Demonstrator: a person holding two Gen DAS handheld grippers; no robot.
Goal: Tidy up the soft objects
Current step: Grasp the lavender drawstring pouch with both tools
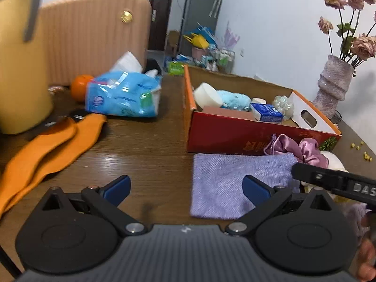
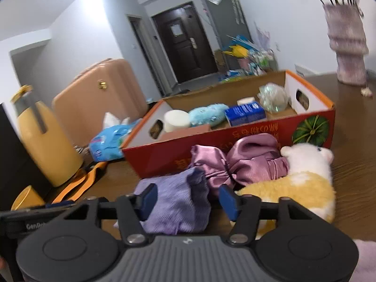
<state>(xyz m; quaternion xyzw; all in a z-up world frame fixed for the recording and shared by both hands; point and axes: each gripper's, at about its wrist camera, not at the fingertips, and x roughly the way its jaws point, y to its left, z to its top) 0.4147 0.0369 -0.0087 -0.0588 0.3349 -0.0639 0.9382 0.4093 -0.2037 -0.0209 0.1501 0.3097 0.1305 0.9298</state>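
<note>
Before the red box (image 2: 235, 138), right tool (image 2: 188, 202) half-apart astride the lilac cloth (image 2: 174, 206); left tool (image 1: 186, 188) wide apart over bare tabletop (image 1: 150, 155).

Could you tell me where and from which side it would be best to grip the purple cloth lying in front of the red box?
Probably the purple cloth is best pinched at its near right edge, bunched up off the table, coming from the near side. The right gripper already straddles that bunch, pads apart. Its far end abuts the satin pouch.

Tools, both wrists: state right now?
Left tool: open, nothing between its fingers.
Right tool: open around the lavender cloth; right pad clear of it, no grip yet.
</note>
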